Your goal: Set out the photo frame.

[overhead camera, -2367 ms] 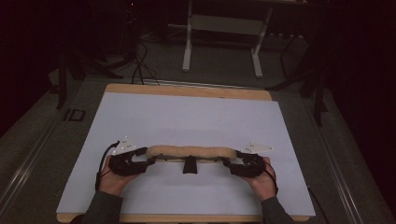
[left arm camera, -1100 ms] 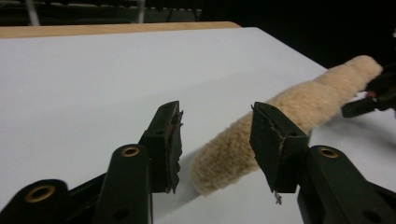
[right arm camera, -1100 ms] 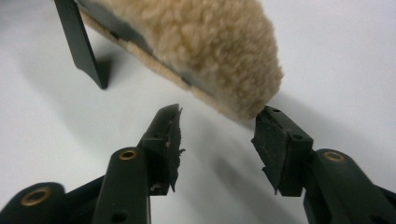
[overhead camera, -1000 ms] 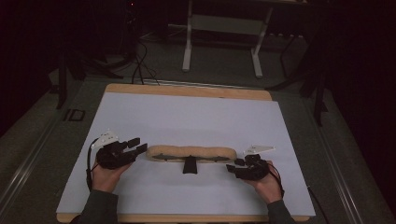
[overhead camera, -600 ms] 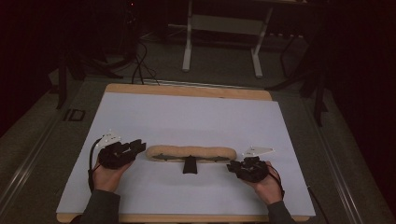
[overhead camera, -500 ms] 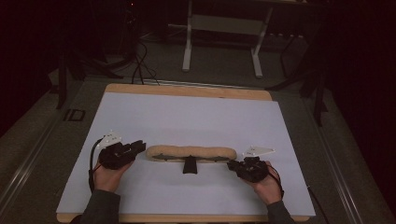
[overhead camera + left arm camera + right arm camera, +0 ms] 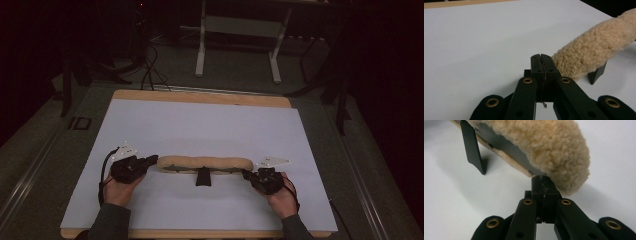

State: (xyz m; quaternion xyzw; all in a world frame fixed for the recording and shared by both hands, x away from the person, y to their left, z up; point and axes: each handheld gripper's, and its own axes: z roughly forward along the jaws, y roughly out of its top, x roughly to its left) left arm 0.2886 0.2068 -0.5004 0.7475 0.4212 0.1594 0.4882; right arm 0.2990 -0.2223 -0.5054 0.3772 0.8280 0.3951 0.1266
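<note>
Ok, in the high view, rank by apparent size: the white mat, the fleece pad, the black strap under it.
1. White mat, by far the largest.
2. Fleece pad, a long roll between the two grippers.
3. Black strap, a small tab poking out below the pad's middle.

Long tan fleece-covered pad (image 7: 205,163) lies across the lower middle of the white sheet (image 7: 200,120) on the wooden table (image 7: 200,96); left gripper (image 7: 150,160) at its left end, right gripper (image 7: 247,175) at its right, black strap tab (image 7: 203,178) just below.
</note>
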